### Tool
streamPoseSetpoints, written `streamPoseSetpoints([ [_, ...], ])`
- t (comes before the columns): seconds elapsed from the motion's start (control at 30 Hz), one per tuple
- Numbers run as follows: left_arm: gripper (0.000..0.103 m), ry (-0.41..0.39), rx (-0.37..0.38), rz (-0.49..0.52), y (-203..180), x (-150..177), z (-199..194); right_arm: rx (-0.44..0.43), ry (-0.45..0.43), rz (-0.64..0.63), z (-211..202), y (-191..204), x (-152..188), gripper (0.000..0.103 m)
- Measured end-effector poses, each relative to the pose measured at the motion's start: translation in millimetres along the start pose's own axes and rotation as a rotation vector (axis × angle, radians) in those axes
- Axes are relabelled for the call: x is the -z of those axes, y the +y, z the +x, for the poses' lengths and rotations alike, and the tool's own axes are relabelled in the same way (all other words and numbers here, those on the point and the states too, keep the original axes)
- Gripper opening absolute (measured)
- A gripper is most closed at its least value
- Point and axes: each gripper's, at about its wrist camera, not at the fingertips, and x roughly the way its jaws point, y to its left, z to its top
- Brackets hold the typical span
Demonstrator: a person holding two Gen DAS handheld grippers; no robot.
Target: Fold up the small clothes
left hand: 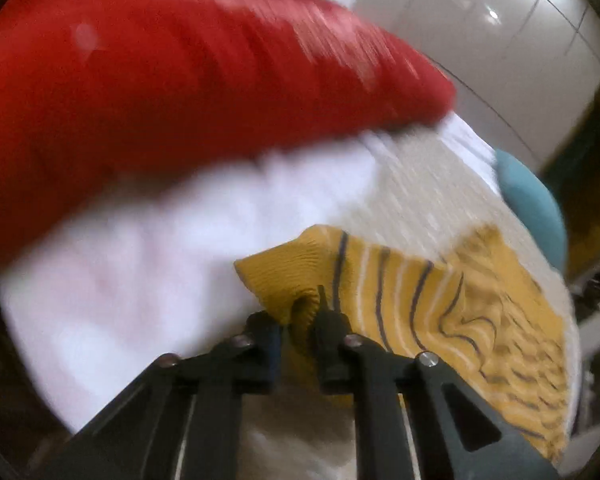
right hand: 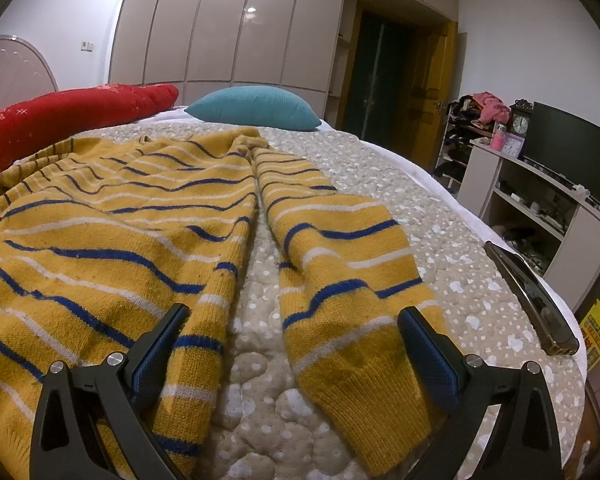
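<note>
A yellow knit sweater (right hand: 120,216) with blue and white stripes lies spread on the bed. Its right sleeve (right hand: 340,264) runs toward the camera in the right wrist view, cuff nearest. My right gripper (right hand: 296,320) stands open low over the bed, its blue pads either side of the cuff and the body's edge, not pressing. In the blurred left wrist view, my left gripper (left hand: 300,316) is shut on a bunched yellow cuff of the sweater (left hand: 296,280), lifted off the bed, with the striped sweater trailing to the right.
A beige dotted quilt (right hand: 440,208) covers the bed. A red pillow (right hand: 60,120) and a teal pillow (right hand: 256,108) lie at the head. A dark phone-like slab (right hand: 532,300) rests near the bed's right edge. Shelves with a monitor (right hand: 568,152) stand to the right.
</note>
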Motion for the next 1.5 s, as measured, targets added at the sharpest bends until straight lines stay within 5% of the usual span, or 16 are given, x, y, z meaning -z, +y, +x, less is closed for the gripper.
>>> streamPoseSetpoints([
  [0.17, 0.012, -0.119, -0.129, -0.013, 10, -49, -28, 0.008, -0.012, -0.006, 1, -2, -1, 0.103],
  [0.37, 0.012, -0.169, -0.119, 0.091, -33, -48, -40, 0.005, -0.016, -0.007, 1, 0, 1, 0.103],
  [0.5, 0.012, -0.156, 0.004, 0.156, -81, -38, -55, 0.011, 0.029, -0.028, -3, 6, -4, 0.103],
  [0.57, 0.012, -0.137, 0.081, 0.207, -125, -30, -56, -0.056, 0.078, 0.02, -12, -2, -19, 0.102],
  [0.7, 0.012, -0.088, 0.245, 0.357, -240, 5, -51, -0.177, -0.002, 0.072, -41, -17, -31, 0.1],
  [0.87, 0.012, 0.037, 0.42, 0.523, -378, 81, -35, -0.17, -0.03, 0.106, -45, -49, -32, 0.1],
  [1.07, 0.022, 0.195, 0.553, 0.692, -470, 162, -10, -0.126, -0.01, 0.227, -35, -99, -15, 0.1],
  [1.23, 0.054, 0.257, 0.61, 0.68, -459, 185, -13, -0.096, -0.011, 0.248, -32, -110, -8, 0.1],
  [1.5, 0.077, 0.119, 0.553, 0.669, -349, 188, -79, -0.133, -0.006, 0.14, -36, -87, -10, 0.1],
])
